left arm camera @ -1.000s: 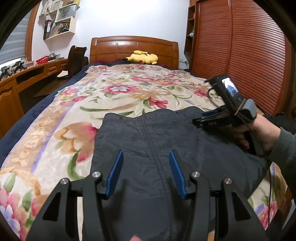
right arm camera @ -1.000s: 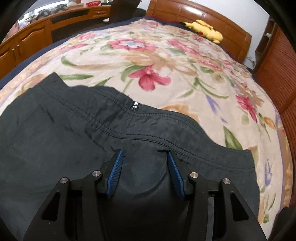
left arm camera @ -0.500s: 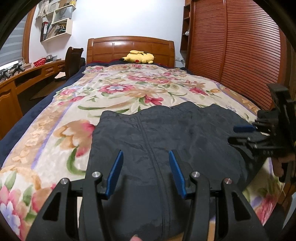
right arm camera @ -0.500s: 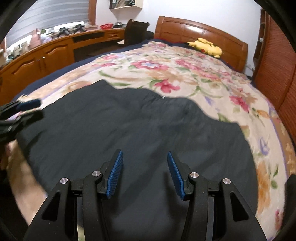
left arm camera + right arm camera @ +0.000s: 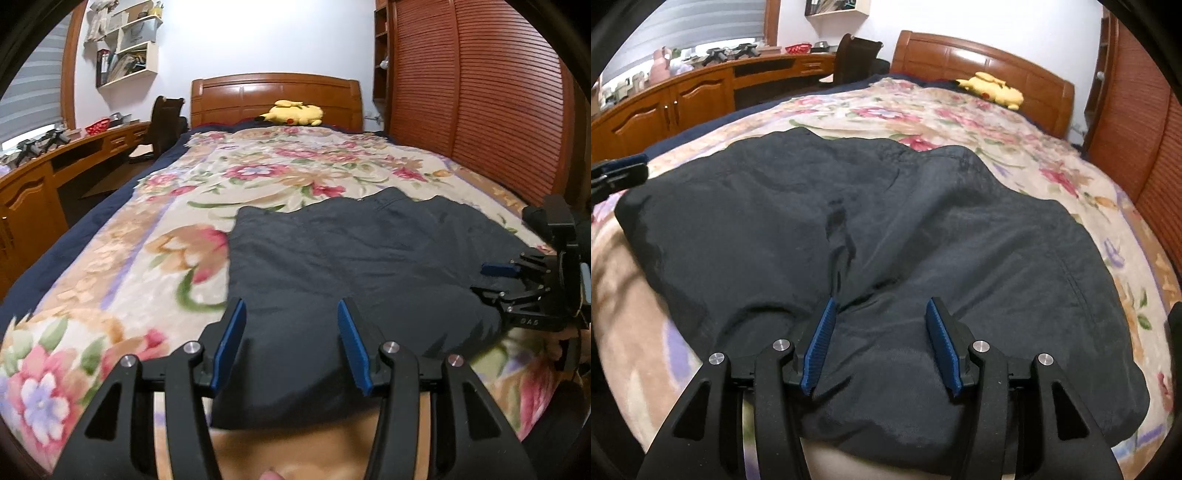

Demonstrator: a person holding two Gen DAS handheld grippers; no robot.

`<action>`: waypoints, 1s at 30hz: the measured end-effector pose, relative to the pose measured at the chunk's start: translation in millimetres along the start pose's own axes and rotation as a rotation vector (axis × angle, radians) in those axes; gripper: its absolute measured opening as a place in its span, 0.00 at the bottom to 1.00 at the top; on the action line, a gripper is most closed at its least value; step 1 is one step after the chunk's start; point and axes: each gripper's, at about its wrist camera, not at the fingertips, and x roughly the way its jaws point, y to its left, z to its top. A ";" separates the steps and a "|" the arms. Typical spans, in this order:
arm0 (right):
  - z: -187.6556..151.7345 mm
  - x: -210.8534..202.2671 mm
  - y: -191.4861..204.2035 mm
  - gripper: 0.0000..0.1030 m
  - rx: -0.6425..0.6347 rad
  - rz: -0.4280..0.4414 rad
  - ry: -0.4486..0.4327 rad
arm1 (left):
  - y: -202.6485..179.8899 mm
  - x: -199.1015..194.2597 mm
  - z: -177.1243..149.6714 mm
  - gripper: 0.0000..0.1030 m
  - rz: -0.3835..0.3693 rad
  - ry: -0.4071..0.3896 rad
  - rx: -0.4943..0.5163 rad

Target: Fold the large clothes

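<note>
The left gripper (image 5: pixel 291 332) hangs with its blue pads spread wide and nothing between them; the dark jacket (image 5: pixel 354 266) lies flat ahead of it and under its tips, on the floral bedspread (image 5: pixel 155 258). The jacket's left edge runs straight out from just beside the left pad, and beyond that edge a broad strip of bedspread lies bare out to the navy border. The near hem sits just below the fingers; the far edge stops about halfway up the bed, with open bedspread from there to the headboard (image 5: pixel 275 96) and a yellow plush toy (image 5: pixel 295 112).

The right gripper (image 5: pixel 879 332) is also spread wide, holding nothing, over the near hem, with the jacket's centre crease running ahead from its left pad. To its right the jacket's side edge leaves a narrow band of bedspread before the slatted wardrobe (image 5: pixel 1137 110).

In the left view, faint lettering on the right gripper's body is too small to read.
</note>
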 end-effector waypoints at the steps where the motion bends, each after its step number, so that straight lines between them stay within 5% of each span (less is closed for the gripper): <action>1: -0.8 0.5 -0.8 0.51 0.002 0.003 -0.004 | 3.5 -3.3 -1.1 0.49 0.008 0.003 -0.006; 14: 0.8 11.4 -4.6 0.55 0.041 0.029 0.012 | 24.9 13.1 -29.5 0.49 0.093 0.144 -0.015; 30: -5.5 4.9 -3.8 0.56 0.041 0.032 -0.024 | 30.8 32.2 -50.1 0.52 0.066 0.209 -0.064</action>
